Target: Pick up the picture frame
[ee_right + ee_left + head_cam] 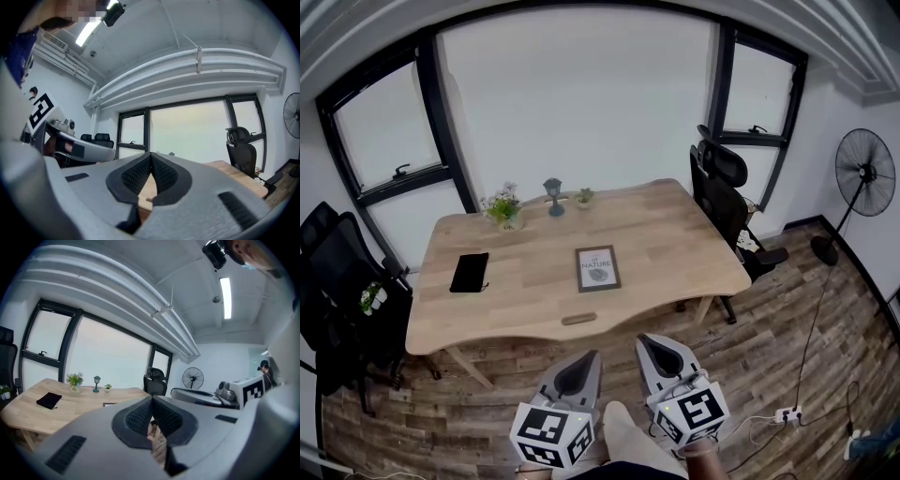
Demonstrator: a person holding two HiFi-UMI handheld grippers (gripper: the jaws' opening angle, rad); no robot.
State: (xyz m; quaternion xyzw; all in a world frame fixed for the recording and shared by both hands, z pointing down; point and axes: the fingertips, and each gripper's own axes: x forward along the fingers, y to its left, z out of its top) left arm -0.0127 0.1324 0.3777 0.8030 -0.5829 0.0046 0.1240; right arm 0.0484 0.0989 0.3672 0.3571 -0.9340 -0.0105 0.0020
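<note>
While both my grippers hang short of the surface (675,234), over the wood floor (769,328), the picture frame (597,268) lies flat near the middle of that surface, well apart from the black pouch (469,272) to its left. My left gripper (581,367) has its fingers (138,418) clenched together on nothing, and so does my right gripper (661,354). I judge this to be the approach, with the pick-up not yet begun. Next I would need to reach one gripper past the near edge, release its fingers wide, and tip down onto a rim, since a flat frame offers little to pinch.
</note>
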